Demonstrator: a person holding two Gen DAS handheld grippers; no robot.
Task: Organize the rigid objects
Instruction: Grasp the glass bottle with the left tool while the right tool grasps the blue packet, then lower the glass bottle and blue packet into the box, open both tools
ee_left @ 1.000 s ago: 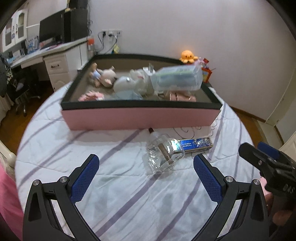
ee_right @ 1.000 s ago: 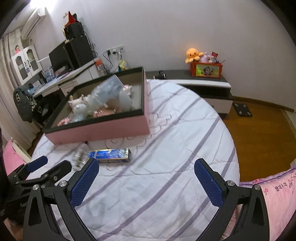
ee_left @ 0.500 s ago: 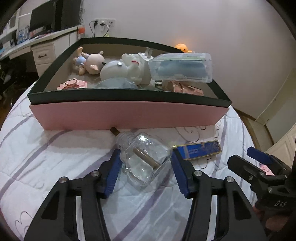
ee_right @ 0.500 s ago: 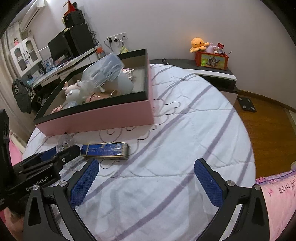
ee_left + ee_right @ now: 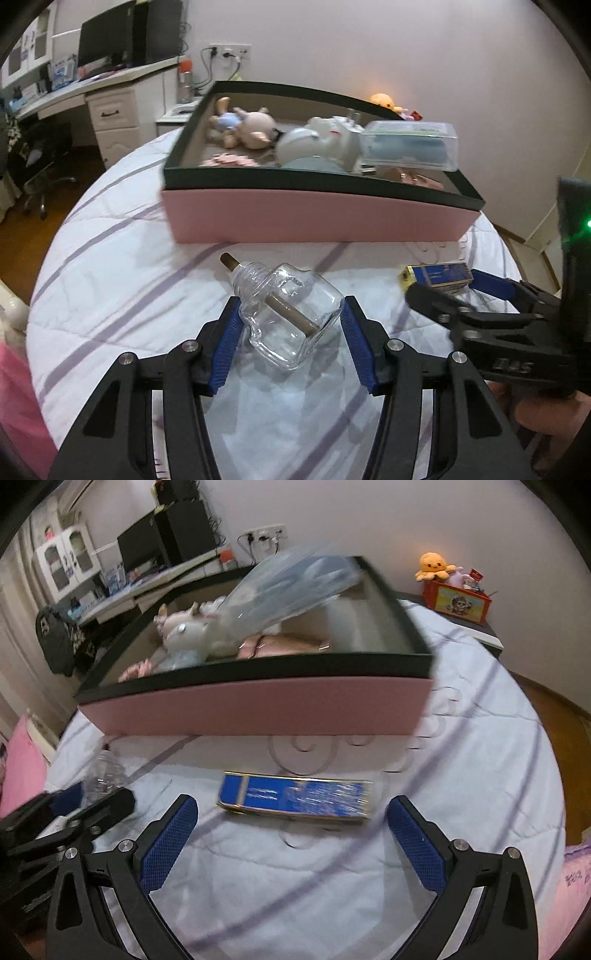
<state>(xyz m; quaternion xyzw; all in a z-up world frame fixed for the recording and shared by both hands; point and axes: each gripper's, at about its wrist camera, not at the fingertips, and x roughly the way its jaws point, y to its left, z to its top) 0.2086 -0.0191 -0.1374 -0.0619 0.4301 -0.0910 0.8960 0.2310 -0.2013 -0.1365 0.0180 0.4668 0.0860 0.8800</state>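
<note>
- Glass bottle [image 5: 291, 314] lies on its side on the striped bed cover [image 5: 122, 295], clamped between the left gripper [image 5: 291, 325] fingers.
- Right gripper [image 5: 295, 845] fingers stand wide apart, nothing between them.
- Blue box [image 5: 295, 799] lies flat at 12 o'clock, just beyond the right gripper.
- Pink tray [image 5: 258, 705], farther at 12 o'clock, holds plush toys [image 5: 243, 127].

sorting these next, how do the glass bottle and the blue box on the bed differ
The glass bottle is clear, with a brown stick visible inside; the blue box is opaque with gold edging. The bottle is squat with a threaded neck; the box is long and flat. The bottle sits between the pads of the left gripper, which are against its sides; the box lies ahead of the open right gripper, untouched. Both lie on the striped sheet in front of the pink tray.
</note>
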